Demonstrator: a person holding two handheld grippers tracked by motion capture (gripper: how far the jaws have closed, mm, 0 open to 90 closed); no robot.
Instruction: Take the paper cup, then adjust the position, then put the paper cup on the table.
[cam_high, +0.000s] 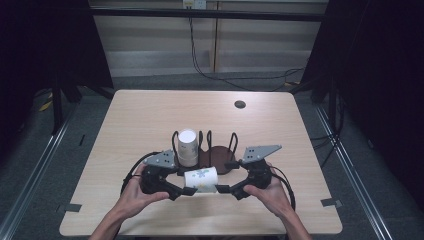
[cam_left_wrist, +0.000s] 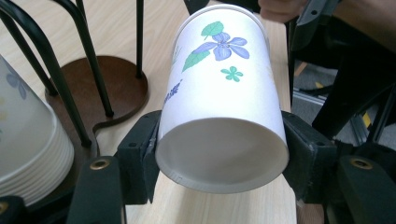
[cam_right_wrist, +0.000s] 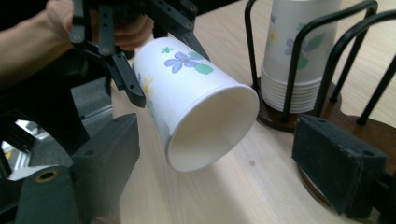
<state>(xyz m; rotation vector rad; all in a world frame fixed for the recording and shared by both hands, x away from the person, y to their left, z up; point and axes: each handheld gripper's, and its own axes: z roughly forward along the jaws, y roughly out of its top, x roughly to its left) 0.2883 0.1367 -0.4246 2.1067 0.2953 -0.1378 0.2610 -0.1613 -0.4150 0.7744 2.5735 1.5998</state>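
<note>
My left hand (cam_high: 134, 192) holds the black two-jaw left gripper (cam_high: 189, 191) level, jaws clamped. My right hand (cam_high: 274, 192) aims the black right gripper (cam_high: 222, 189) toward it, jaws spread wide.

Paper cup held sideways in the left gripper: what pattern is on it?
White paper cup printed with purple flowers, green leaves and a small teal blossom; clearest in the left gripper view.
</note>
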